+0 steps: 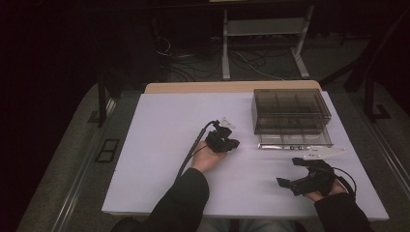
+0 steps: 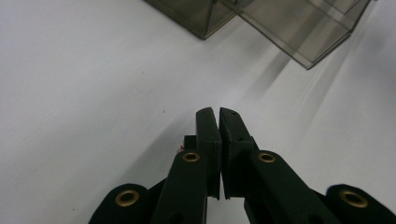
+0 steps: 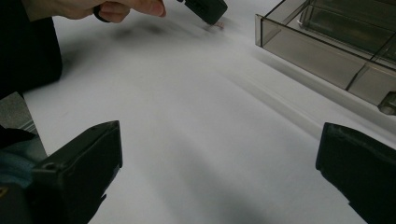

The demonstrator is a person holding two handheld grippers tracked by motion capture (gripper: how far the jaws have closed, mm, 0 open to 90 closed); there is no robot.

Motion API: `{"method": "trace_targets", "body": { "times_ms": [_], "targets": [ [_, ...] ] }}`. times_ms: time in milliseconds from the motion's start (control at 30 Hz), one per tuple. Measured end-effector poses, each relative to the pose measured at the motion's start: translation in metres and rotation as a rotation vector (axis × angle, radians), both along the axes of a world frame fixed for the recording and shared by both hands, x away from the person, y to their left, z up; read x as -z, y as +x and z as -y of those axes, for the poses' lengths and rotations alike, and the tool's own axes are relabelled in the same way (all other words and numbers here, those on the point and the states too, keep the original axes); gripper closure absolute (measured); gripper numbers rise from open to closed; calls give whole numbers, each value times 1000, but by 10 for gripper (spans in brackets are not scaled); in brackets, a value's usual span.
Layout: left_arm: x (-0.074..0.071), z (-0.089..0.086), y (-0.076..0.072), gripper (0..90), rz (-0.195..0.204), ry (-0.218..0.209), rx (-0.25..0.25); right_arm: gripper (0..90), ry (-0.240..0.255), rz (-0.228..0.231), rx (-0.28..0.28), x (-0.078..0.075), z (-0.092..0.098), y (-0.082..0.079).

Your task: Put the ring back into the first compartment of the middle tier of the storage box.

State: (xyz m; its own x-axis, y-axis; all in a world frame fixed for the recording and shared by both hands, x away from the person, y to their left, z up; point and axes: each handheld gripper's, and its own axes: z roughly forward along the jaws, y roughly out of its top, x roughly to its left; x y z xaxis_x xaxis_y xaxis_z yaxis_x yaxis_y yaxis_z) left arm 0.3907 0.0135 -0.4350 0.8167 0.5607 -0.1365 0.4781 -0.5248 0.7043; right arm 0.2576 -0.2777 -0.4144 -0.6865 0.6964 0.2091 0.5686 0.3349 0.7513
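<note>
bare table (image 1: pixel 159 159) left of tool (image 1: pixel 223 140)

The compartment box (image 1: pixel 291 110) sits at the table's (image 1: pixel 159 145) far right (both tools nearer, well apart).

Counted two handheld grippers: left gripper (image 1: pixel 231 143) and right gripper (image 1: pixel 289 172). One white table (image 1: pixel 159 145). One smoky clear organizer box (image 1: pixel 290 110) with one open lid (image 1: pixel 295 139) in front. One grey plate (image 1: pixel 319 153). Two forearms in dark sleeves.
</note>
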Motion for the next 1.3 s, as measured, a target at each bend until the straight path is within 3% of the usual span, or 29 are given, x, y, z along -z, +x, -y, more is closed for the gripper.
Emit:
{"method": "trace_targets", "body": {
  "times_ms": [700, 933, 1067, 1300],
  "targets": [
    [-15, -5, -5, 870, 1, -61, 3, 0, 0, -2, 1, 0, 0, 0],
    [-24, -8, -9, 869, 10, -54, 24, 0, 0, -2, 0, 0, -1, 0],
    [-32, -8, -10, 870, 3, -81, 27, 0, 0, -2, 0, 0, -1, 0],
    [-44, -6, -12, 869, 15, -64, 54, 0, -1, -2, 0, 0, -1, 0]
  ]
}}
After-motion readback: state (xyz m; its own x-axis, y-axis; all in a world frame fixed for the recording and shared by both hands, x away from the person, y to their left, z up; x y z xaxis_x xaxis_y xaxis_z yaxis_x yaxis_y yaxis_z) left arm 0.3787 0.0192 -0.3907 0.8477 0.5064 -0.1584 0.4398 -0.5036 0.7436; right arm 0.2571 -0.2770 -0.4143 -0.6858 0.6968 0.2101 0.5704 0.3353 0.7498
